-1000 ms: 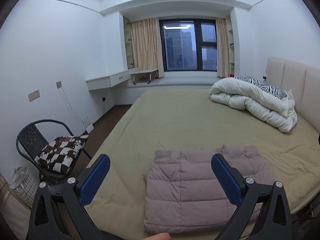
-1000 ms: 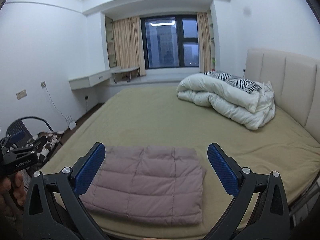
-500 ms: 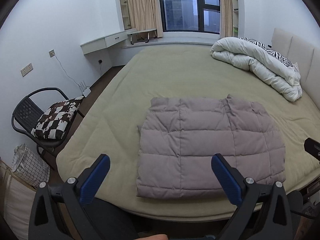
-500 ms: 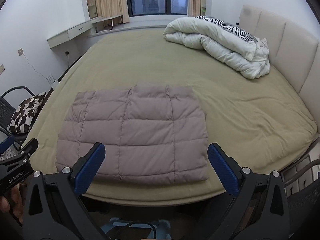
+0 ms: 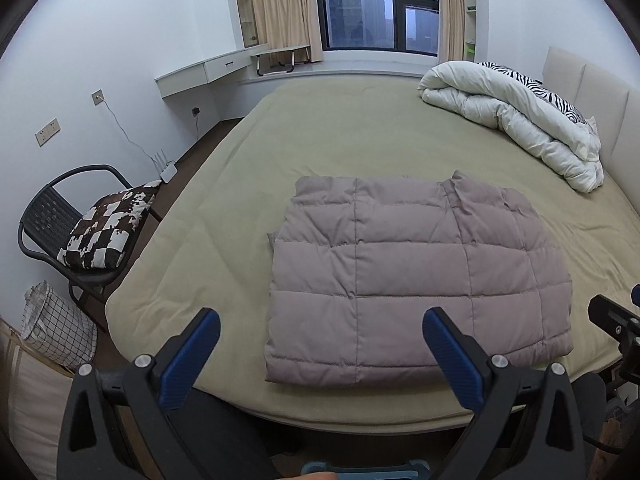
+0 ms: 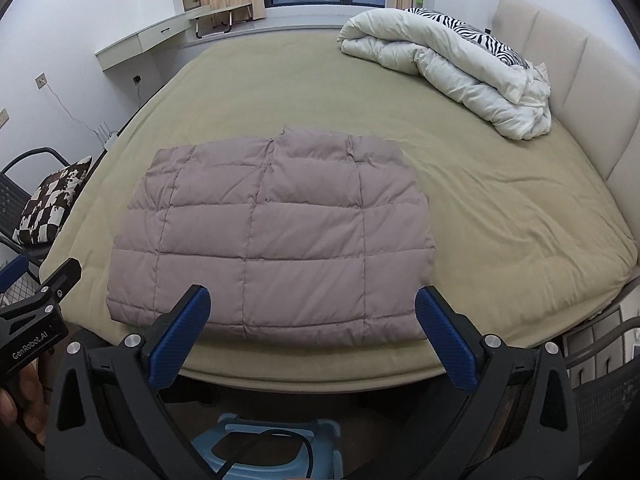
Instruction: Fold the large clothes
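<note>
Two tongs hang over the near edge of the bed (image 5: 240,152), and both are spread wide and hold nothing; your left tongs (image 5: 320,344) sit at the bottom of the left wrist view, your right tongs (image 6: 312,320) at the bottom of the right wrist view, each clear of the cloth. The quilted jacket (image 5: 416,276) lies in the lower middle of both views (image 6: 272,240), already folded into a thick rectangle near the foot edge of the bed; its long edges look fairly square, with a small peak of collar or hem poking up along the far side.

You can expect it to be light and puffy, soft rather than stiff; it will likely spring back open if you release a fold too soon, and the smooth shell may slide on itself. Take hold at the two near corners, biting through all the layers at once, one corner per tongs; a pinch on the top layer alone would probably peel the stack apart. A white duvet (image 6: 440,64) is heaped in the upper right, well apart from the jacket; a chair with a patterned cushion (image 5: 108,228) stands at the left.
</note>
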